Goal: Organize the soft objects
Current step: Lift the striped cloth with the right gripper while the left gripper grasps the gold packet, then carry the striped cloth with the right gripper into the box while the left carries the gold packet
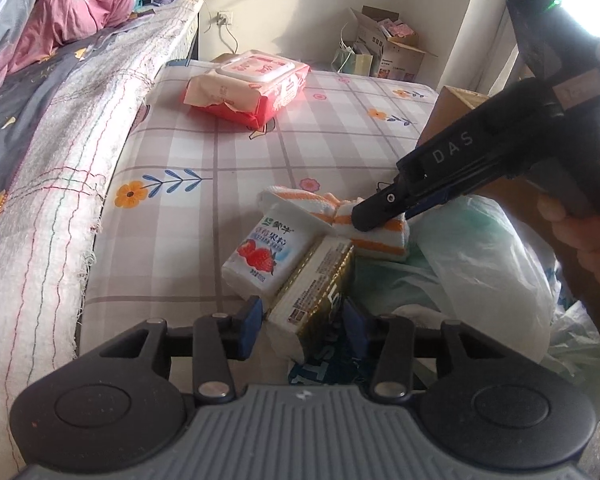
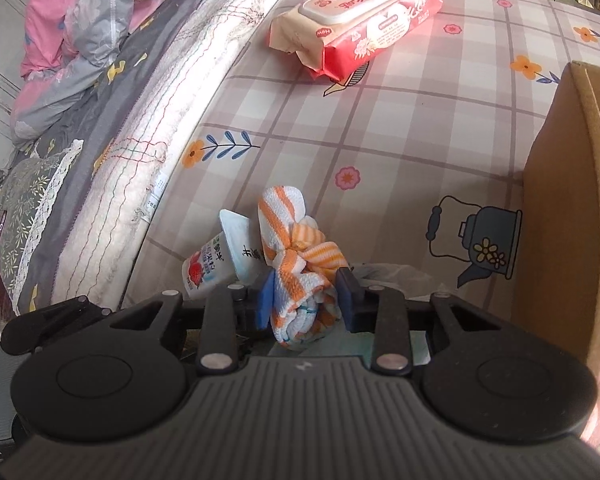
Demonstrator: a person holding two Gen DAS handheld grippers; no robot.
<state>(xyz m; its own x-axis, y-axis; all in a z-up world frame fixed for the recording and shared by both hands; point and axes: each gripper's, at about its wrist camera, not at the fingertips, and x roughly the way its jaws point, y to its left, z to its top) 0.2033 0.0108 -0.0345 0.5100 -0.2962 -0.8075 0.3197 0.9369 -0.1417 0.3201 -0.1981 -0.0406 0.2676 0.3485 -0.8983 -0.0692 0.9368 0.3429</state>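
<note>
1. A cardboard box [image 2: 560, 216] stands open at the right edge of the checked bed sheet [image 2: 400, 152]; only a sliver of something blue shows inside it, too little to identify.
2. The right gripper [image 2: 306, 298] has its blue pads clenched on a knotted orange-and-white striped cloth [image 2: 300, 256], just beside one strawberry yogurt cup [image 2: 216, 260] lying on its side.
3. The left gripper [image 1: 300, 316] has its fingers closed around a white-and-gold carton [image 1: 312, 284].
4. Only the left wrist view shows that carton, crumpled plastic bags [image 1: 480, 256] and the right gripper's black body.
5. One red wet-wipes pack [image 2: 360, 24] lies well apart, farther up the sheet.
</note>
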